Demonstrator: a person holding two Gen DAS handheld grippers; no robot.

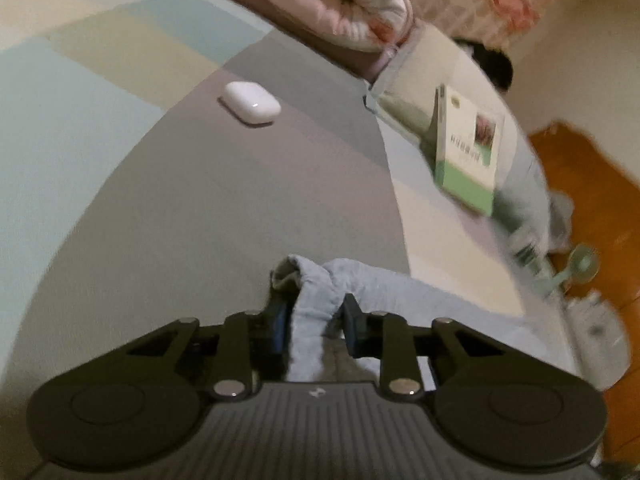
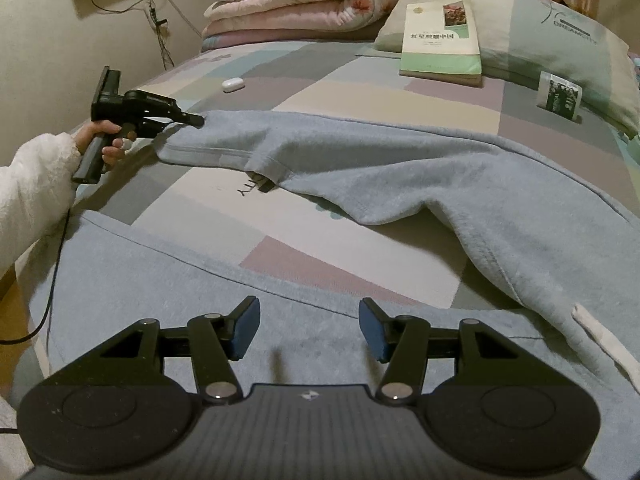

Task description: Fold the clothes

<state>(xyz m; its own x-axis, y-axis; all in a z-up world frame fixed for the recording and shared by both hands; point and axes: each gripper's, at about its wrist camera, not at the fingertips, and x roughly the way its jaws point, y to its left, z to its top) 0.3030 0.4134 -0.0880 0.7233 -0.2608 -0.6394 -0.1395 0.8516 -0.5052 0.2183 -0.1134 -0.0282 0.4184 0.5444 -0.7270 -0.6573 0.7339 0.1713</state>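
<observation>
- Lying spread across the bed [image 2: 360, 92]: light blue trousers [image 2: 400, 168], one leg stretched toward the far left, the other across the near edge under the right hand-held gripper [image 2: 308, 330].
- Gripping a bunched cuff [image 1: 312, 292] at the end of the far leg: left hand-held gripper [image 1: 314, 320], jaws drawn narrow on the fabric, cloth pinched between the blue pads.
- Showing the same grip from the right wrist view: left hand-held gripper [image 2: 192, 119] at the leg's tip, carried by a hand [image 2: 102, 144] in a white fleecy sleeve [image 2: 32, 188].
- Hovering just above the near leg: right hand-held gripper, jaws about halfway apart, nothing between the pads, not yet gripping.
- Judging the step in hand: securing both ends before the first fold, with the left end taken and the right one not yet caught.
- Calling next, probably, for lowering the right hand-held gripper onto the near leg and closing on an edge, then carrying the cuff across so one leg lies over the other.
- Needing care with the far leg's slack, likely to drag and wrinkle if lifted too little.
- Sitting well clear of the trousers: a white earbud case [image 2: 233, 84] and a book [image 2: 440, 40] leaning on a pillow [image 2: 560, 40], with a folded pink quilt [image 2: 300, 4] behind.
</observation>
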